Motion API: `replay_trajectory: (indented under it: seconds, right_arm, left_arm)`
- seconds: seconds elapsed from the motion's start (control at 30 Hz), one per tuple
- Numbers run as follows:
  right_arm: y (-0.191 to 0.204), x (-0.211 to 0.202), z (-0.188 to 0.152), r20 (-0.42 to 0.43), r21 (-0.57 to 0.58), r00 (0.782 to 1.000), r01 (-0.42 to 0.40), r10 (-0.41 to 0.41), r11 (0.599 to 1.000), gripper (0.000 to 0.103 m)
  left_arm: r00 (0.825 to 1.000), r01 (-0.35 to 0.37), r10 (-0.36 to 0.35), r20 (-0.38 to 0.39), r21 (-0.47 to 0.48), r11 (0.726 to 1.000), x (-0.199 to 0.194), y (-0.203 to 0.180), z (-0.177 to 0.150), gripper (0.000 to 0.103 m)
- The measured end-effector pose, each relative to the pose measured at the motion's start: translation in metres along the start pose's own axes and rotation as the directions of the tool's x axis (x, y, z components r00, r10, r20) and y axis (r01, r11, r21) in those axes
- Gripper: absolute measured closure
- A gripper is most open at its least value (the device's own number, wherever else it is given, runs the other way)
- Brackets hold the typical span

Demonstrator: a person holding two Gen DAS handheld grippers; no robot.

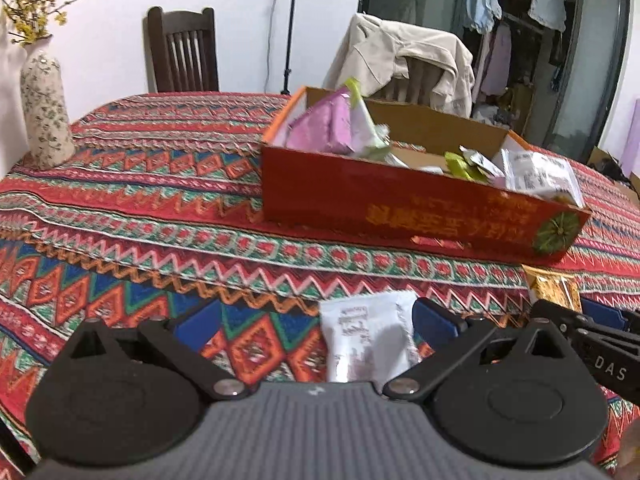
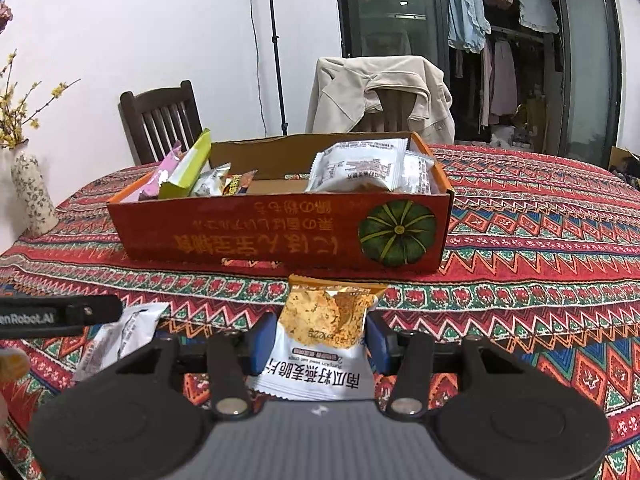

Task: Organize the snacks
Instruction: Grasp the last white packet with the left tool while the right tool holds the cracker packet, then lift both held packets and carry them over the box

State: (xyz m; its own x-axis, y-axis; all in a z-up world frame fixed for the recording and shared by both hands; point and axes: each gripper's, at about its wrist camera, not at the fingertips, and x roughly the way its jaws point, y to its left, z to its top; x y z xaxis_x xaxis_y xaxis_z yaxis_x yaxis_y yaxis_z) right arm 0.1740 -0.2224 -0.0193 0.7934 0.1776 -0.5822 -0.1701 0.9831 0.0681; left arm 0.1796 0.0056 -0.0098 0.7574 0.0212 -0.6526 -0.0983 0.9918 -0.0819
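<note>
An orange-red cardboard box [image 1: 400, 208] [image 2: 280, 232] with a green pumpkin picture stands on the patterned tablecloth. It holds pink and green packets at one end and white packets at the other. My right gripper [image 2: 319, 344] is shut on an orange-and-white cracker packet [image 2: 320, 328], held just in front of the box. That packet [image 1: 554, 286] also shows at the right edge of the left wrist view. My left gripper [image 1: 316, 322] stands wide open. A white packet [image 1: 368, 340] [image 2: 120, 336] sits between its fingers, close to the right pad and apart from the left one.
A flowered vase [image 1: 44, 112] [image 2: 32, 196] with yellow blossoms stands at the table's left edge. Behind the table are a dark wooden chair [image 1: 184, 52] [image 2: 160, 120] and a chair draped with a beige jacket [image 1: 404, 60] [image 2: 380, 92]. Patterned cloth lies bare left of the box.
</note>
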Motion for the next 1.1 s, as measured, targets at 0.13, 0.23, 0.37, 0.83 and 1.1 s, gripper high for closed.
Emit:
replay_trajectory:
  seconds: [0.13, 0.23, 0.37, 0.83, 1.1]
  right_arm:
    - [-0.001, 0.000, 0.000, -0.001, 0.006, 1.000, 0.005, -0.005, 1.000, 0.055]
    - [0.000, 0.001, -0.001, -0.002, 0.003, 1.000, 0.008, -0.008, 1.000, 0.055]
    - [0.000, 0.001, -0.002, -0.004, -0.001, 1.000, 0.008, -0.008, 1.000, 0.055]
    - [0.003, 0.002, -0.004, -0.005, -0.019, 1.000, 0.001, -0.001, 1.000, 0.055]
    - [0.006, 0.001, -0.004, 0.003, -0.034, 1.000, -0.013, 0.013, 0.999, 0.055]
  left_arm:
    - [1.000, -0.012, 0.012, -0.013, 0.026, 1.000, 0.007, -0.012, -0.004, 0.000]
    - [1.000, -0.019, 0.020, -0.016, 0.042, 0.999, 0.009, -0.019, -0.007, 0.000]
    - [0.999, -0.032, 0.033, -0.016, 0.052, 0.998, 0.012, -0.021, -0.011, 0.000]
    - [0.999, -0.052, 0.052, -0.001, 0.076, 0.996, 0.011, -0.025, -0.016, 0.039]
    - [1.000, -0.021, 0.021, 0.007, 0.053, 0.998, 0.006, -0.020, -0.013, 0.048]
